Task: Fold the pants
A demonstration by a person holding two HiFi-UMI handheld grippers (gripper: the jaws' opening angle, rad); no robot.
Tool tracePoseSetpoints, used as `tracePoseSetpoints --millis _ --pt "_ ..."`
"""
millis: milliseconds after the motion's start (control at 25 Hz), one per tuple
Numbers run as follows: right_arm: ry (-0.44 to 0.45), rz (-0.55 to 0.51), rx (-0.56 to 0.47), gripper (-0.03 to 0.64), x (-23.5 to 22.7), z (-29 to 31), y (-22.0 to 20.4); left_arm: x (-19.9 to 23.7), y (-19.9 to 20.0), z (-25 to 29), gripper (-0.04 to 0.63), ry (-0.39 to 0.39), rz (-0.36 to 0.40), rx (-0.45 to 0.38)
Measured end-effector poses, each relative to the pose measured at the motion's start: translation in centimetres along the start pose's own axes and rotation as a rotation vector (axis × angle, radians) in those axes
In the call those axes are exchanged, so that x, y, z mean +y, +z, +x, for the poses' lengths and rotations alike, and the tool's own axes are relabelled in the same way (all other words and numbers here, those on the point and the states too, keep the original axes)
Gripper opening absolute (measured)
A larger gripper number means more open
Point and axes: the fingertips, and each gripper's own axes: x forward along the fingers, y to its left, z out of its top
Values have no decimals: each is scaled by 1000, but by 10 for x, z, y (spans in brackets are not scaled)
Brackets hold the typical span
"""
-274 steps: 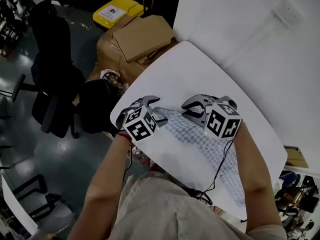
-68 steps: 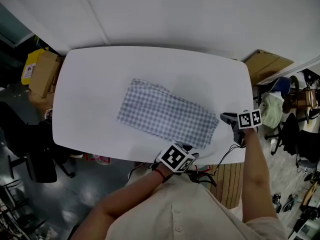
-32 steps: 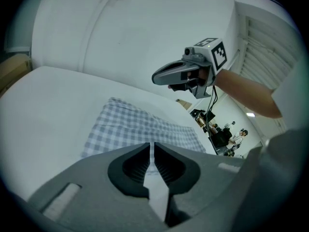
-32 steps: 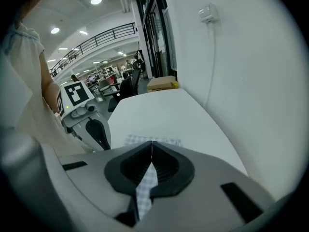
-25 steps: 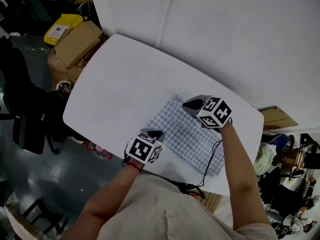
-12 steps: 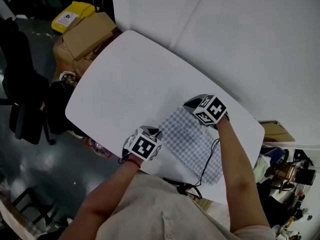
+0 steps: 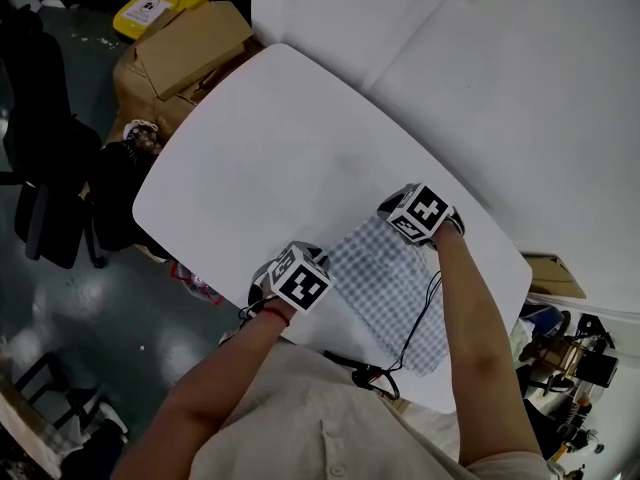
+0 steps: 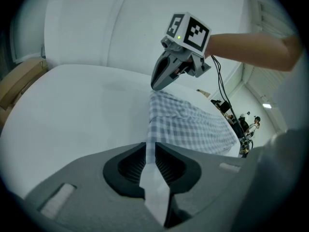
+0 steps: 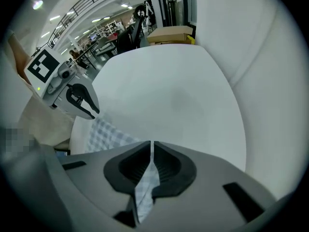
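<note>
Step in hand, as judged: a fold of the pants (image 7: 395,288), with the held edge close to set-down. The garment lies on the right part of the white table (image 7: 260,138), toward its near edge. The left claw (image 8: 150,153) is clenched on the near corner of the garment's left end. The right claw (image 9: 150,152) is clenched on the far corner of that end. Next move calls for laying this edge flat and square, then letting go of both corners.

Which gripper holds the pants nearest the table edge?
The left gripper, by the white table's edge, clamping the blue-checked pants; the right gripper clamps them farther in.
</note>
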Motion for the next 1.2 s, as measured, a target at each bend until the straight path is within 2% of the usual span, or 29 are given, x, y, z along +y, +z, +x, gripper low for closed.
tracePoseSetpoints --millis 120,240,520,600,720,1040,1200 --pt "15 -41 82 65 -4 8 -3 1 -2 7 94 2 33 26" --pt "43 -82 157 75 -6 15 -7 0 -5 14 104 -9 47 41" --pt "107 -94 221 89 -5 17 -8 -5 -7 28 99 -35 41 67" --pt "118 -102 228 89 -5 13 -8 -8 -9 29 58 -45 54 73" --pt "159 -130 255 89 -2 10 -9 -11 -13 28 37 -51 69 77" --pt "243 -229 403 92 12 28 -7 -14 -16 27 37 -48 108 72" --pt "243 -218 439 43 11 33 -10 -15 -19 25 37 -61 114 69"
